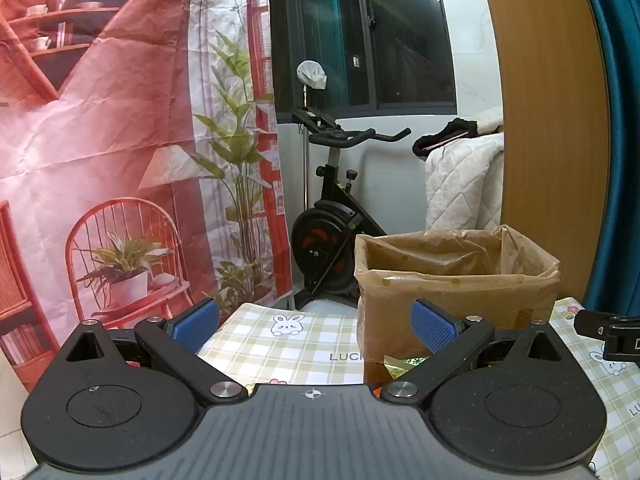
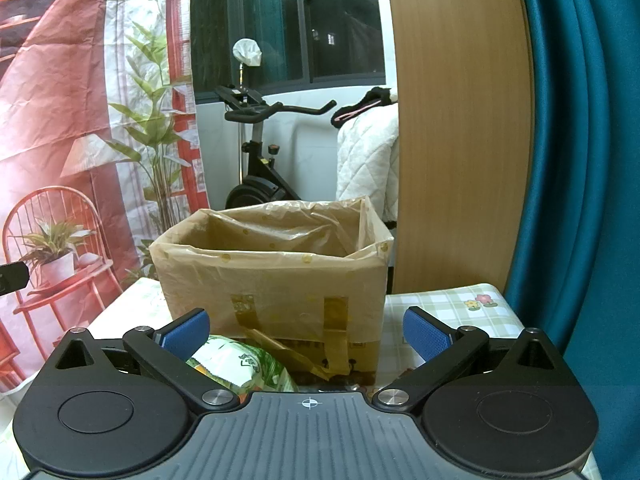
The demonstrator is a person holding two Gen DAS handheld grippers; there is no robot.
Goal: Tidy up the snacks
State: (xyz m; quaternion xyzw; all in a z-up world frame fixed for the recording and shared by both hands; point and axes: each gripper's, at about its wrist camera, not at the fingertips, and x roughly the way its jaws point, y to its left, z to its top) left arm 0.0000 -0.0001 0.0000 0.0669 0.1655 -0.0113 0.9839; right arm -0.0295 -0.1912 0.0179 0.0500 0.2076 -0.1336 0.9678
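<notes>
A cardboard box lined with a brown plastic bag (image 1: 456,284) stands on the checked tablecloth (image 1: 280,344); it also shows in the right wrist view (image 2: 276,276), straight ahead. My left gripper (image 1: 316,326) is open and empty, left of the box. A bit of a green and yellow snack wrapper (image 1: 404,362) shows by the box foot. My right gripper (image 2: 306,330) is open, held just in front of the box. A green and white snack bag (image 2: 240,366) lies below its left finger (image 2: 188,332), partly hidden by the gripper body.
A printed red backdrop (image 1: 100,140) hangs at the left. An exercise bike (image 1: 332,216) stands behind the table. A wooden panel (image 2: 460,120) and a teal curtain (image 2: 576,160) are at the right. The other gripper's tip (image 1: 608,334) shows at the right edge.
</notes>
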